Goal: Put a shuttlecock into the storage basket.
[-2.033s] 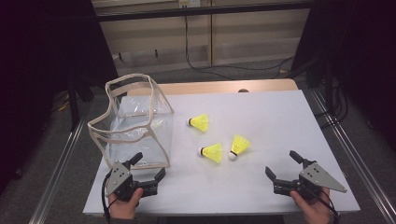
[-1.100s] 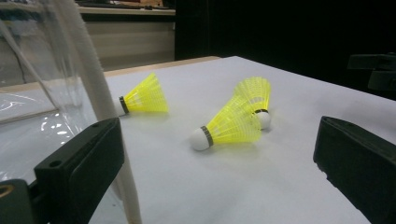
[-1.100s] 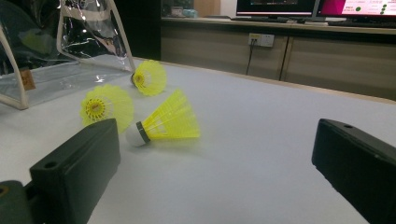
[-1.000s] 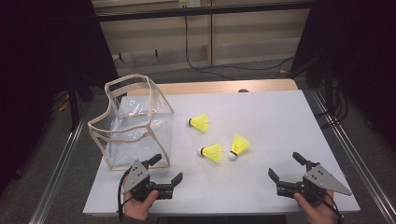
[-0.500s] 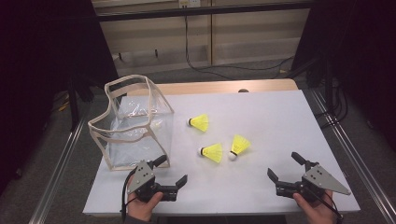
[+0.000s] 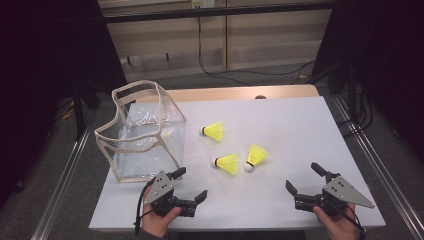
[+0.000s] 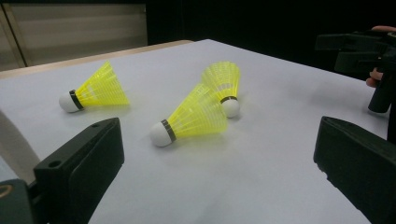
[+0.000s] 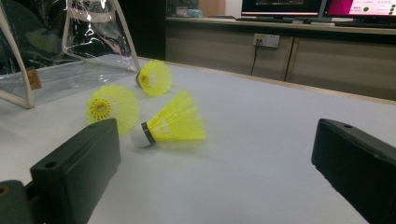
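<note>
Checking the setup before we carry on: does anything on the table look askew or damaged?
The clear bag stands open but slumped, its beige rim buckled and wavy. Three yellow shuttlecocks lie on their sides, scattered on the white table. No damage visible.

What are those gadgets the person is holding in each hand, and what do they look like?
They are two hand-held tools. The left claw and the right claw each have two blocky black jaws on a black body, with small round holes near the jaw ends. A grey three-cornered plate dotted with screws tops each one, and a thin black cable trails back from each. No sleeves show.
</note>
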A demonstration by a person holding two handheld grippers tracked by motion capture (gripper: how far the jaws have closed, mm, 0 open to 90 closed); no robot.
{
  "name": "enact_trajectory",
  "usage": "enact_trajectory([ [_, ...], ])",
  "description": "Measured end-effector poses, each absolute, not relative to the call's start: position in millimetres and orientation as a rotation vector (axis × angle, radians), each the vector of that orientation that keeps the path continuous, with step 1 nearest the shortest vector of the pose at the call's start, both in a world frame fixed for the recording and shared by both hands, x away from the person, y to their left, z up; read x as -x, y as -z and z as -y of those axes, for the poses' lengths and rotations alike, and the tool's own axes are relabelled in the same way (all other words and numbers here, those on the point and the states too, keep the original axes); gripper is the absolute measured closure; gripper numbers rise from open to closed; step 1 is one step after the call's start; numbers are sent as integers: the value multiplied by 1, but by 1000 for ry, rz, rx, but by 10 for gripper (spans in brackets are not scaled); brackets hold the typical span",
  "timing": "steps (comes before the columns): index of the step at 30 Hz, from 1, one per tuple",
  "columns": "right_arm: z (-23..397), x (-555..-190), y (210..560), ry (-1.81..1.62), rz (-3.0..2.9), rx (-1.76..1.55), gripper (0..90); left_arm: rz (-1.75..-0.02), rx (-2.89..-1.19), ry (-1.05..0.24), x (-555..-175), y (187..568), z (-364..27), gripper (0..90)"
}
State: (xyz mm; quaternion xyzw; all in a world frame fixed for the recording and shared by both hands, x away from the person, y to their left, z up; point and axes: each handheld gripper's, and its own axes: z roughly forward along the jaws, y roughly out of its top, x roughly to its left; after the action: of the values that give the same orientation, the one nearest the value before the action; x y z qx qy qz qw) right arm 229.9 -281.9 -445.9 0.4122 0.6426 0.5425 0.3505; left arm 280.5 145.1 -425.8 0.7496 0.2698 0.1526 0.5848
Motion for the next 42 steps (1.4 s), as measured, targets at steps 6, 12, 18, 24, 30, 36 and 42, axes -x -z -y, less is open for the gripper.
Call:
enact_trajectory([
  [6, 281, -231, 446, -1403, -1670, -1061, 9, -636, -1774, -341, -282, 425, -138, 18],
  [12, 281, -231, 446, -1408, -1675, -1059, 9, -623, -1818, -326, -283, 425, -130, 19],
  [18, 280, -232, 446, -1411, -1674, -1056, 9, -629, -1852, -312, -286, 427, -121, 20],
  [24, 280, -233, 446, -1412, -1678, -1059, 9, -623, -1872, -301, -289, 428, -114, 20],
  [30, 279, -234, 446, -1414, -1678, -1056, 9, -626, -1889, -294, -293, 429, -109, 21],
  [36, 279, -234, 447, -1419, -1681, -1054, 9, -630, -1908, -286, -296, 430, -104, 21],
  [42, 278, -235, 446, -1420, -1684, -1048, 9, -643, -1923, -279, -300, 431, -99, 21],
])
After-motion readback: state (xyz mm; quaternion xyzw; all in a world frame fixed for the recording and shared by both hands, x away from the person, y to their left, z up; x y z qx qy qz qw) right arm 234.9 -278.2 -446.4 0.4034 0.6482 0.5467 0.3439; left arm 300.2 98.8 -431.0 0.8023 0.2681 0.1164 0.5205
